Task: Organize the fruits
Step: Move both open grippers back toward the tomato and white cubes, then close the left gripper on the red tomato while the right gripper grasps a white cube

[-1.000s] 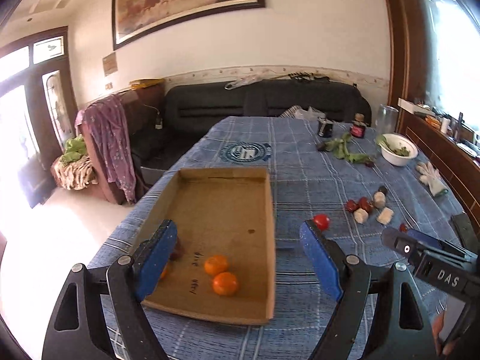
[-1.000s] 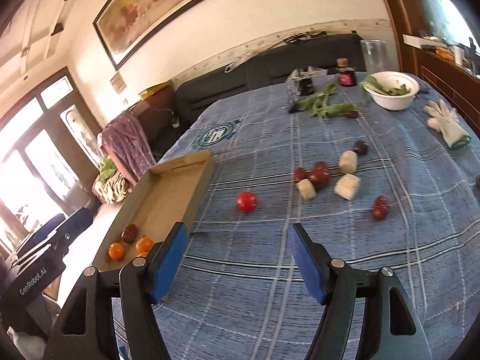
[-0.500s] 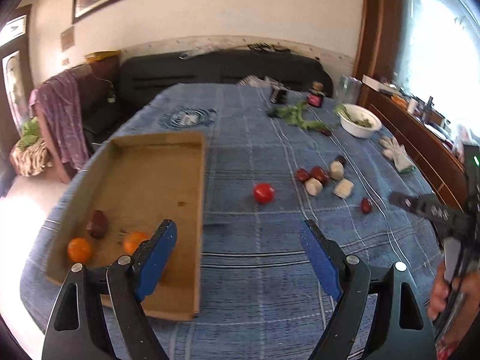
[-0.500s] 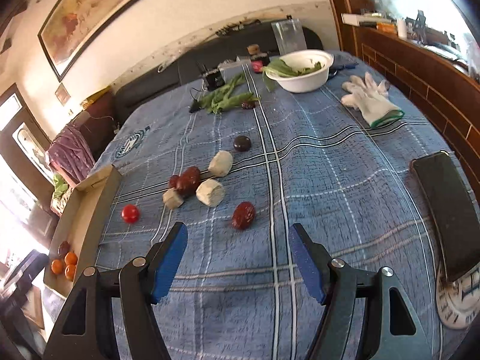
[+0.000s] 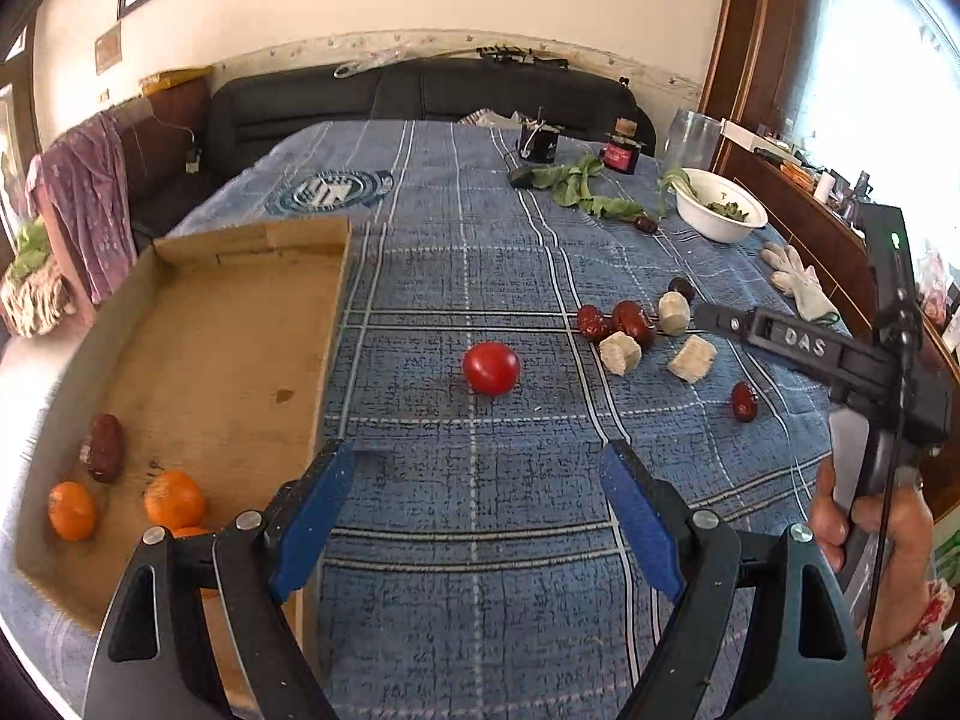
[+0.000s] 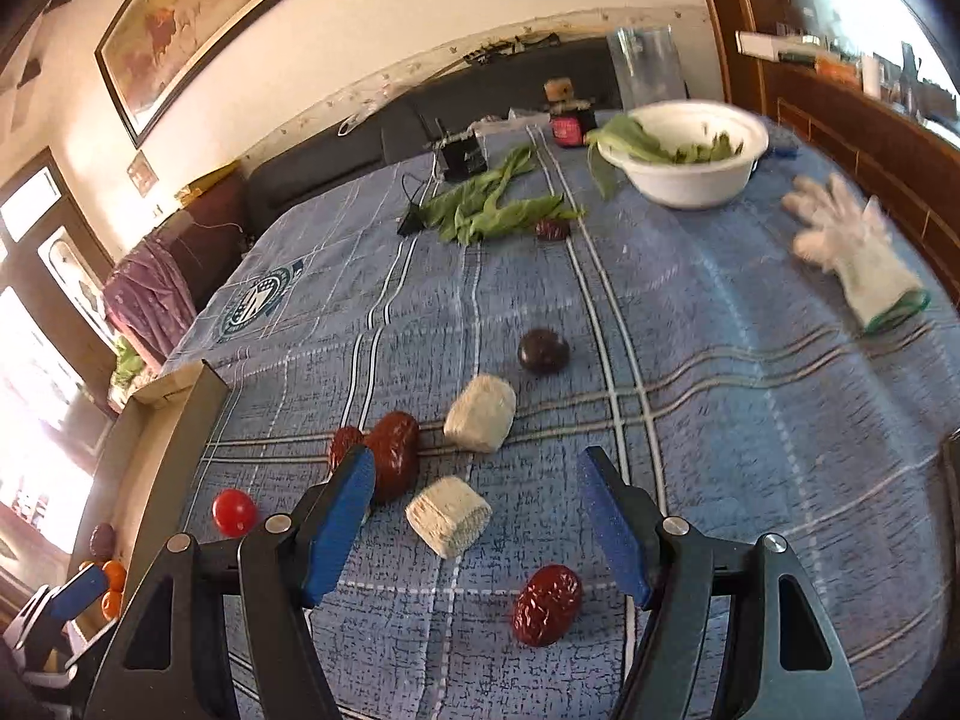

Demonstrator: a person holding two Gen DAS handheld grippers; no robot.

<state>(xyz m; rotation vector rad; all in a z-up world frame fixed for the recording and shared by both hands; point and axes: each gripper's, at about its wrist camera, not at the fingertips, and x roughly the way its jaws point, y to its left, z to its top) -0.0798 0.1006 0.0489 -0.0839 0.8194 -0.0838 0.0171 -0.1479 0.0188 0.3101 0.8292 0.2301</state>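
Note:
A cardboard tray (image 5: 240, 324) lies at the table's left with oranges (image 5: 174, 499) and a red date (image 5: 105, 447) in it. A red tomato (image 5: 491, 367) sits on the blue cloth right of the tray, ahead of my open, empty left gripper (image 5: 480, 516). My right gripper (image 6: 477, 519) is open and empty, low over a red date (image 6: 546, 605) and a pale cut chunk (image 6: 447, 516). More dates (image 6: 393, 462), another pale chunk (image 6: 481, 414) and a dark round fruit (image 6: 543, 351) lie just beyond. The right gripper also shows in the left wrist view (image 5: 798, 348).
A white bowl of greens (image 6: 690, 159), loose green leaves (image 6: 492, 204), a white glove (image 6: 858, 258), small jars (image 6: 570, 120) and a glass (image 6: 645, 69) stand at the far right. A sofa (image 5: 420, 96) lies beyond the table.
My left gripper has swung right from the tray toward the tomato. My right gripper has moved forward and lower toward the dates and pale chunks. Both stay open.

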